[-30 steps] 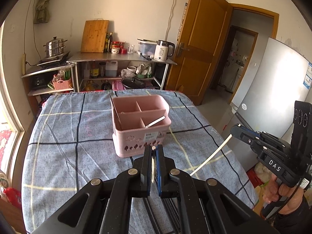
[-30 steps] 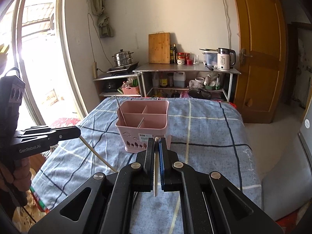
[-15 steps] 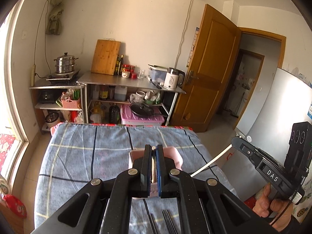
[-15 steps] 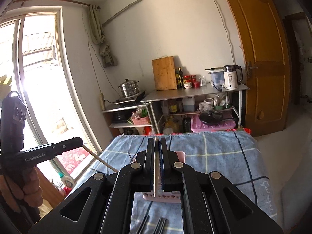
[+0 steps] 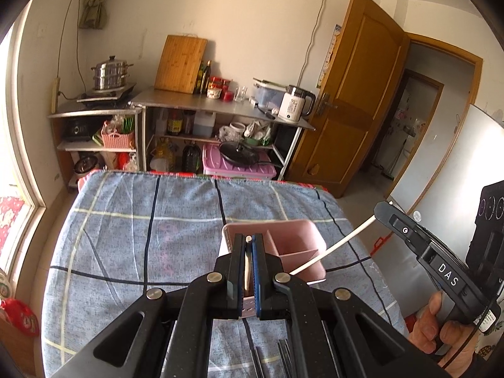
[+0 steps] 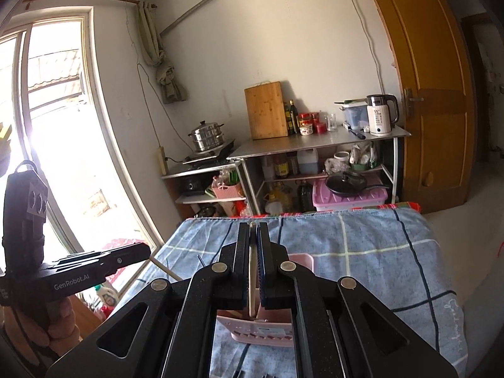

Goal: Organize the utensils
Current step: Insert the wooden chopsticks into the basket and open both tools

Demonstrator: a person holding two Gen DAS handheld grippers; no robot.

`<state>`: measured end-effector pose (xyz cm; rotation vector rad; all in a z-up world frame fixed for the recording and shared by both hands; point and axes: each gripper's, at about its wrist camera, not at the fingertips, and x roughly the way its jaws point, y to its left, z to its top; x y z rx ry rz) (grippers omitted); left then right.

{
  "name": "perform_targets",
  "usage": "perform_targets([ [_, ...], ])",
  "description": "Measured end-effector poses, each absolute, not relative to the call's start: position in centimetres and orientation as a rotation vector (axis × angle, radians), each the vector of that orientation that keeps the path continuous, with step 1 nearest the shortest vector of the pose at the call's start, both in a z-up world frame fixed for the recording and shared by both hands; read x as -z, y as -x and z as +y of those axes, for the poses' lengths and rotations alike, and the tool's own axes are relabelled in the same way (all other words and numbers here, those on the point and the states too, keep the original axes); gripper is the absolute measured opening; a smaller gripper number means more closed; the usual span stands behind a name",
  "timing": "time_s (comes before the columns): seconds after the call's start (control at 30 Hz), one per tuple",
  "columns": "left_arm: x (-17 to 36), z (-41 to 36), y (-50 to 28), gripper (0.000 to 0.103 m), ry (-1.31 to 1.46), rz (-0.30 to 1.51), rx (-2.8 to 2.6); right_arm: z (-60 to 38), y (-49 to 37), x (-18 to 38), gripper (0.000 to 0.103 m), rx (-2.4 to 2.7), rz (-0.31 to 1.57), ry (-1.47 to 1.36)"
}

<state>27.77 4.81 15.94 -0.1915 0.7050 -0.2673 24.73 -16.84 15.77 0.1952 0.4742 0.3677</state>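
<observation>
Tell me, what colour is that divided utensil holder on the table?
The utensil caddy is pink; the left wrist view shows it best.

Pink caddy (image 5: 296, 242), blue checked tablecloth (image 5: 126, 239)

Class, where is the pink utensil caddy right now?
In the left wrist view the pink utensil caddy sits on the blue plaid cloth, just beyond the left gripper, right of centre, with the white chopstick angled over its right rim.
</observation>
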Motion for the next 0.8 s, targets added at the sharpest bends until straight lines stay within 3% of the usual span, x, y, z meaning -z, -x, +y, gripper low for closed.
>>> perform_targets([
  [0.5,-11.2,5.0,-29.0,0.005,0.177,0.780,0.225,-15.9,-26.1,-11.5,0.005,-0.401,0.588,-0.181],
  [0.8,-11.5,5.0,-28.4,0.011,0.156,0.762,0.215,-16.0,-25.8,-11.6,0.013,-0.392,0.591,-0.159],
])
